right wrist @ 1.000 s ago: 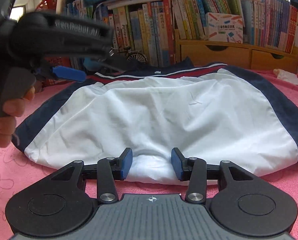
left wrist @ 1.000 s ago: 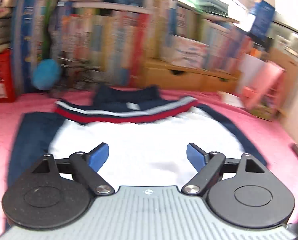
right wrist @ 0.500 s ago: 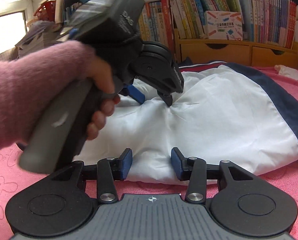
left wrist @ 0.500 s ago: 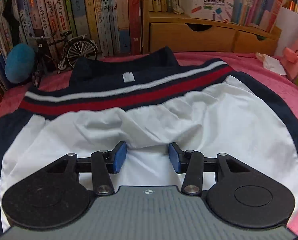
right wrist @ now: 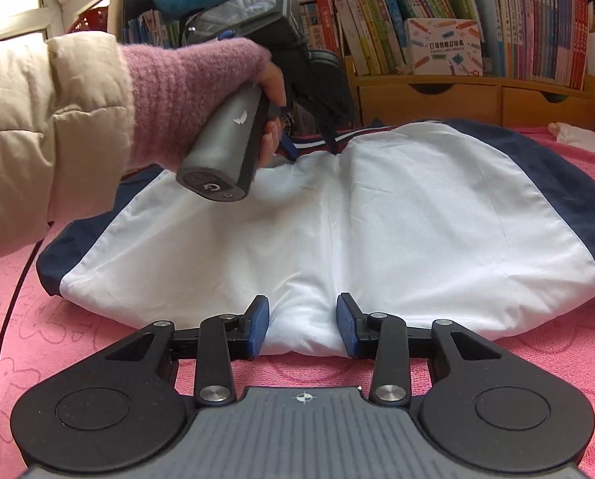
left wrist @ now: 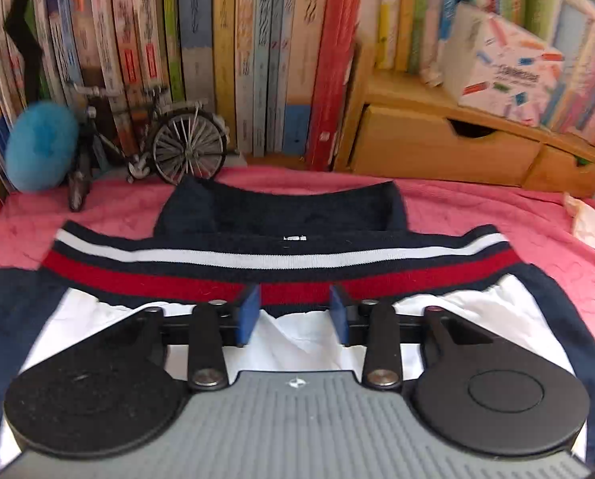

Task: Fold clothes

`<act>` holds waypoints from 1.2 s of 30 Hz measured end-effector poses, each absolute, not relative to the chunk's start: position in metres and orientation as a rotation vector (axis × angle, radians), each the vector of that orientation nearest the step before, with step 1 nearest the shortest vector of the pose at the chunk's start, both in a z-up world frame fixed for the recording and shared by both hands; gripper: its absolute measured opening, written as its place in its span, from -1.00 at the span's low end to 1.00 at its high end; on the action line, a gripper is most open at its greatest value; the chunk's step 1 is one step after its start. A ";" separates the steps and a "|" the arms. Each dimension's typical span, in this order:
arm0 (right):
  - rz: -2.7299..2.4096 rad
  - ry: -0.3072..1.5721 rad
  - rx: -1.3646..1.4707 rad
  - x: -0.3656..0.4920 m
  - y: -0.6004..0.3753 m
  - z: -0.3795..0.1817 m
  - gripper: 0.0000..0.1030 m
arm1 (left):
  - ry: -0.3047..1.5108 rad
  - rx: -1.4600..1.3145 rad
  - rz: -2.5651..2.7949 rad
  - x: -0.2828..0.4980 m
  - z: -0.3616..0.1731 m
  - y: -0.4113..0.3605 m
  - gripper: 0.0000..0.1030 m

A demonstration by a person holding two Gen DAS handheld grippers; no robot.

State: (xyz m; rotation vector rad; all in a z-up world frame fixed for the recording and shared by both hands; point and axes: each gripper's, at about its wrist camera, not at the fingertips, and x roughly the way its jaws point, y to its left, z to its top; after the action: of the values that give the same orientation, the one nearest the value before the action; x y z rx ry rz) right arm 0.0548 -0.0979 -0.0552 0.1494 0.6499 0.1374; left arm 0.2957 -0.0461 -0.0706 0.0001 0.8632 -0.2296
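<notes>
A white and navy jacket [right wrist: 377, 215] with a red, white and navy striped hem band [left wrist: 281, 267] lies folded on the pink blanket [right wrist: 78, 343]. My left gripper [left wrist: 293, 311] is partly closed with the red band and a bunch of white fabric between its blue pads. It also shows in the right wrist view [right wrist: 309, 139], held by a hand at the jacket's far edge. My right gripper [right wrist: 302, 327] is partly closed around the near white fold, which bulges between its pads.
A bookshelf full of books [left wrist: 217, 60] and wooden drawers [left wrist: 445, 147] stand behind the blanket. A model bicycle [left wrist: 149, 143] and a blue plush ball [left wrist: 38, 147] sit at the back left. A crumpled tissue [left wrist: 585, 219] lies at the right. A black cable [right wrist: 6, 319] runs over the blanket.
My left gripper moved forward across the white panel to the striped band and narrowed around the fabric. My right gripper stayed at the near fold.
</notes>
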 end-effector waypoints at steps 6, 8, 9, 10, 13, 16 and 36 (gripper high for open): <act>0.140 0.648 0.156 0.051 -0.097 -0.055 -0.26 | 0.931 0.056 -0.345 0.229 -0.052 -0.031 -0.46; 0.138 0.648 0.158 0.052 -0.097 -0.055 -0.26 | 0.963 0.087 -0.349 0.213 -0.057 -0.030 -0.57; 0.137 0.648 0.160 0.053 -0.097 -0.055 -0.26 | 0.978 0.102 -0.352 0.204 -0.060 -0.030 -0.57; 0.137 0.648 0.162 0.053 -0.097 -0.055 -0.26 | 0.994 0.104 -0.359 0.200 -0.063 -0.029 -0.57; 0.138 0.647 0.167 0.053 -0.098 -0.055 -0.26 | 1.032 0.077 -0.366 0.197 -0.077 -0.030 -0.57; 0.140 0.647 0.171 0.053 -0.098 -0.055 -0.26 | 1.031 0.083 -0.345 0.198 -0.082 -0.037 -0.55; 0.138 0.649 0.145 0.051 -0.095 -0.056 -0.26 | 0.920 -0.028 -0.172 0.320 -0.089 -0.059 -0.67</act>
State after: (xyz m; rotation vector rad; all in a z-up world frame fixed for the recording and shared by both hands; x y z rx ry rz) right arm 0.0510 -0.0947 -0.0561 0.1450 0.6492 0.1379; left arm 0.3199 -0.0592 -0.0894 -0.0281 0.9202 -0.1722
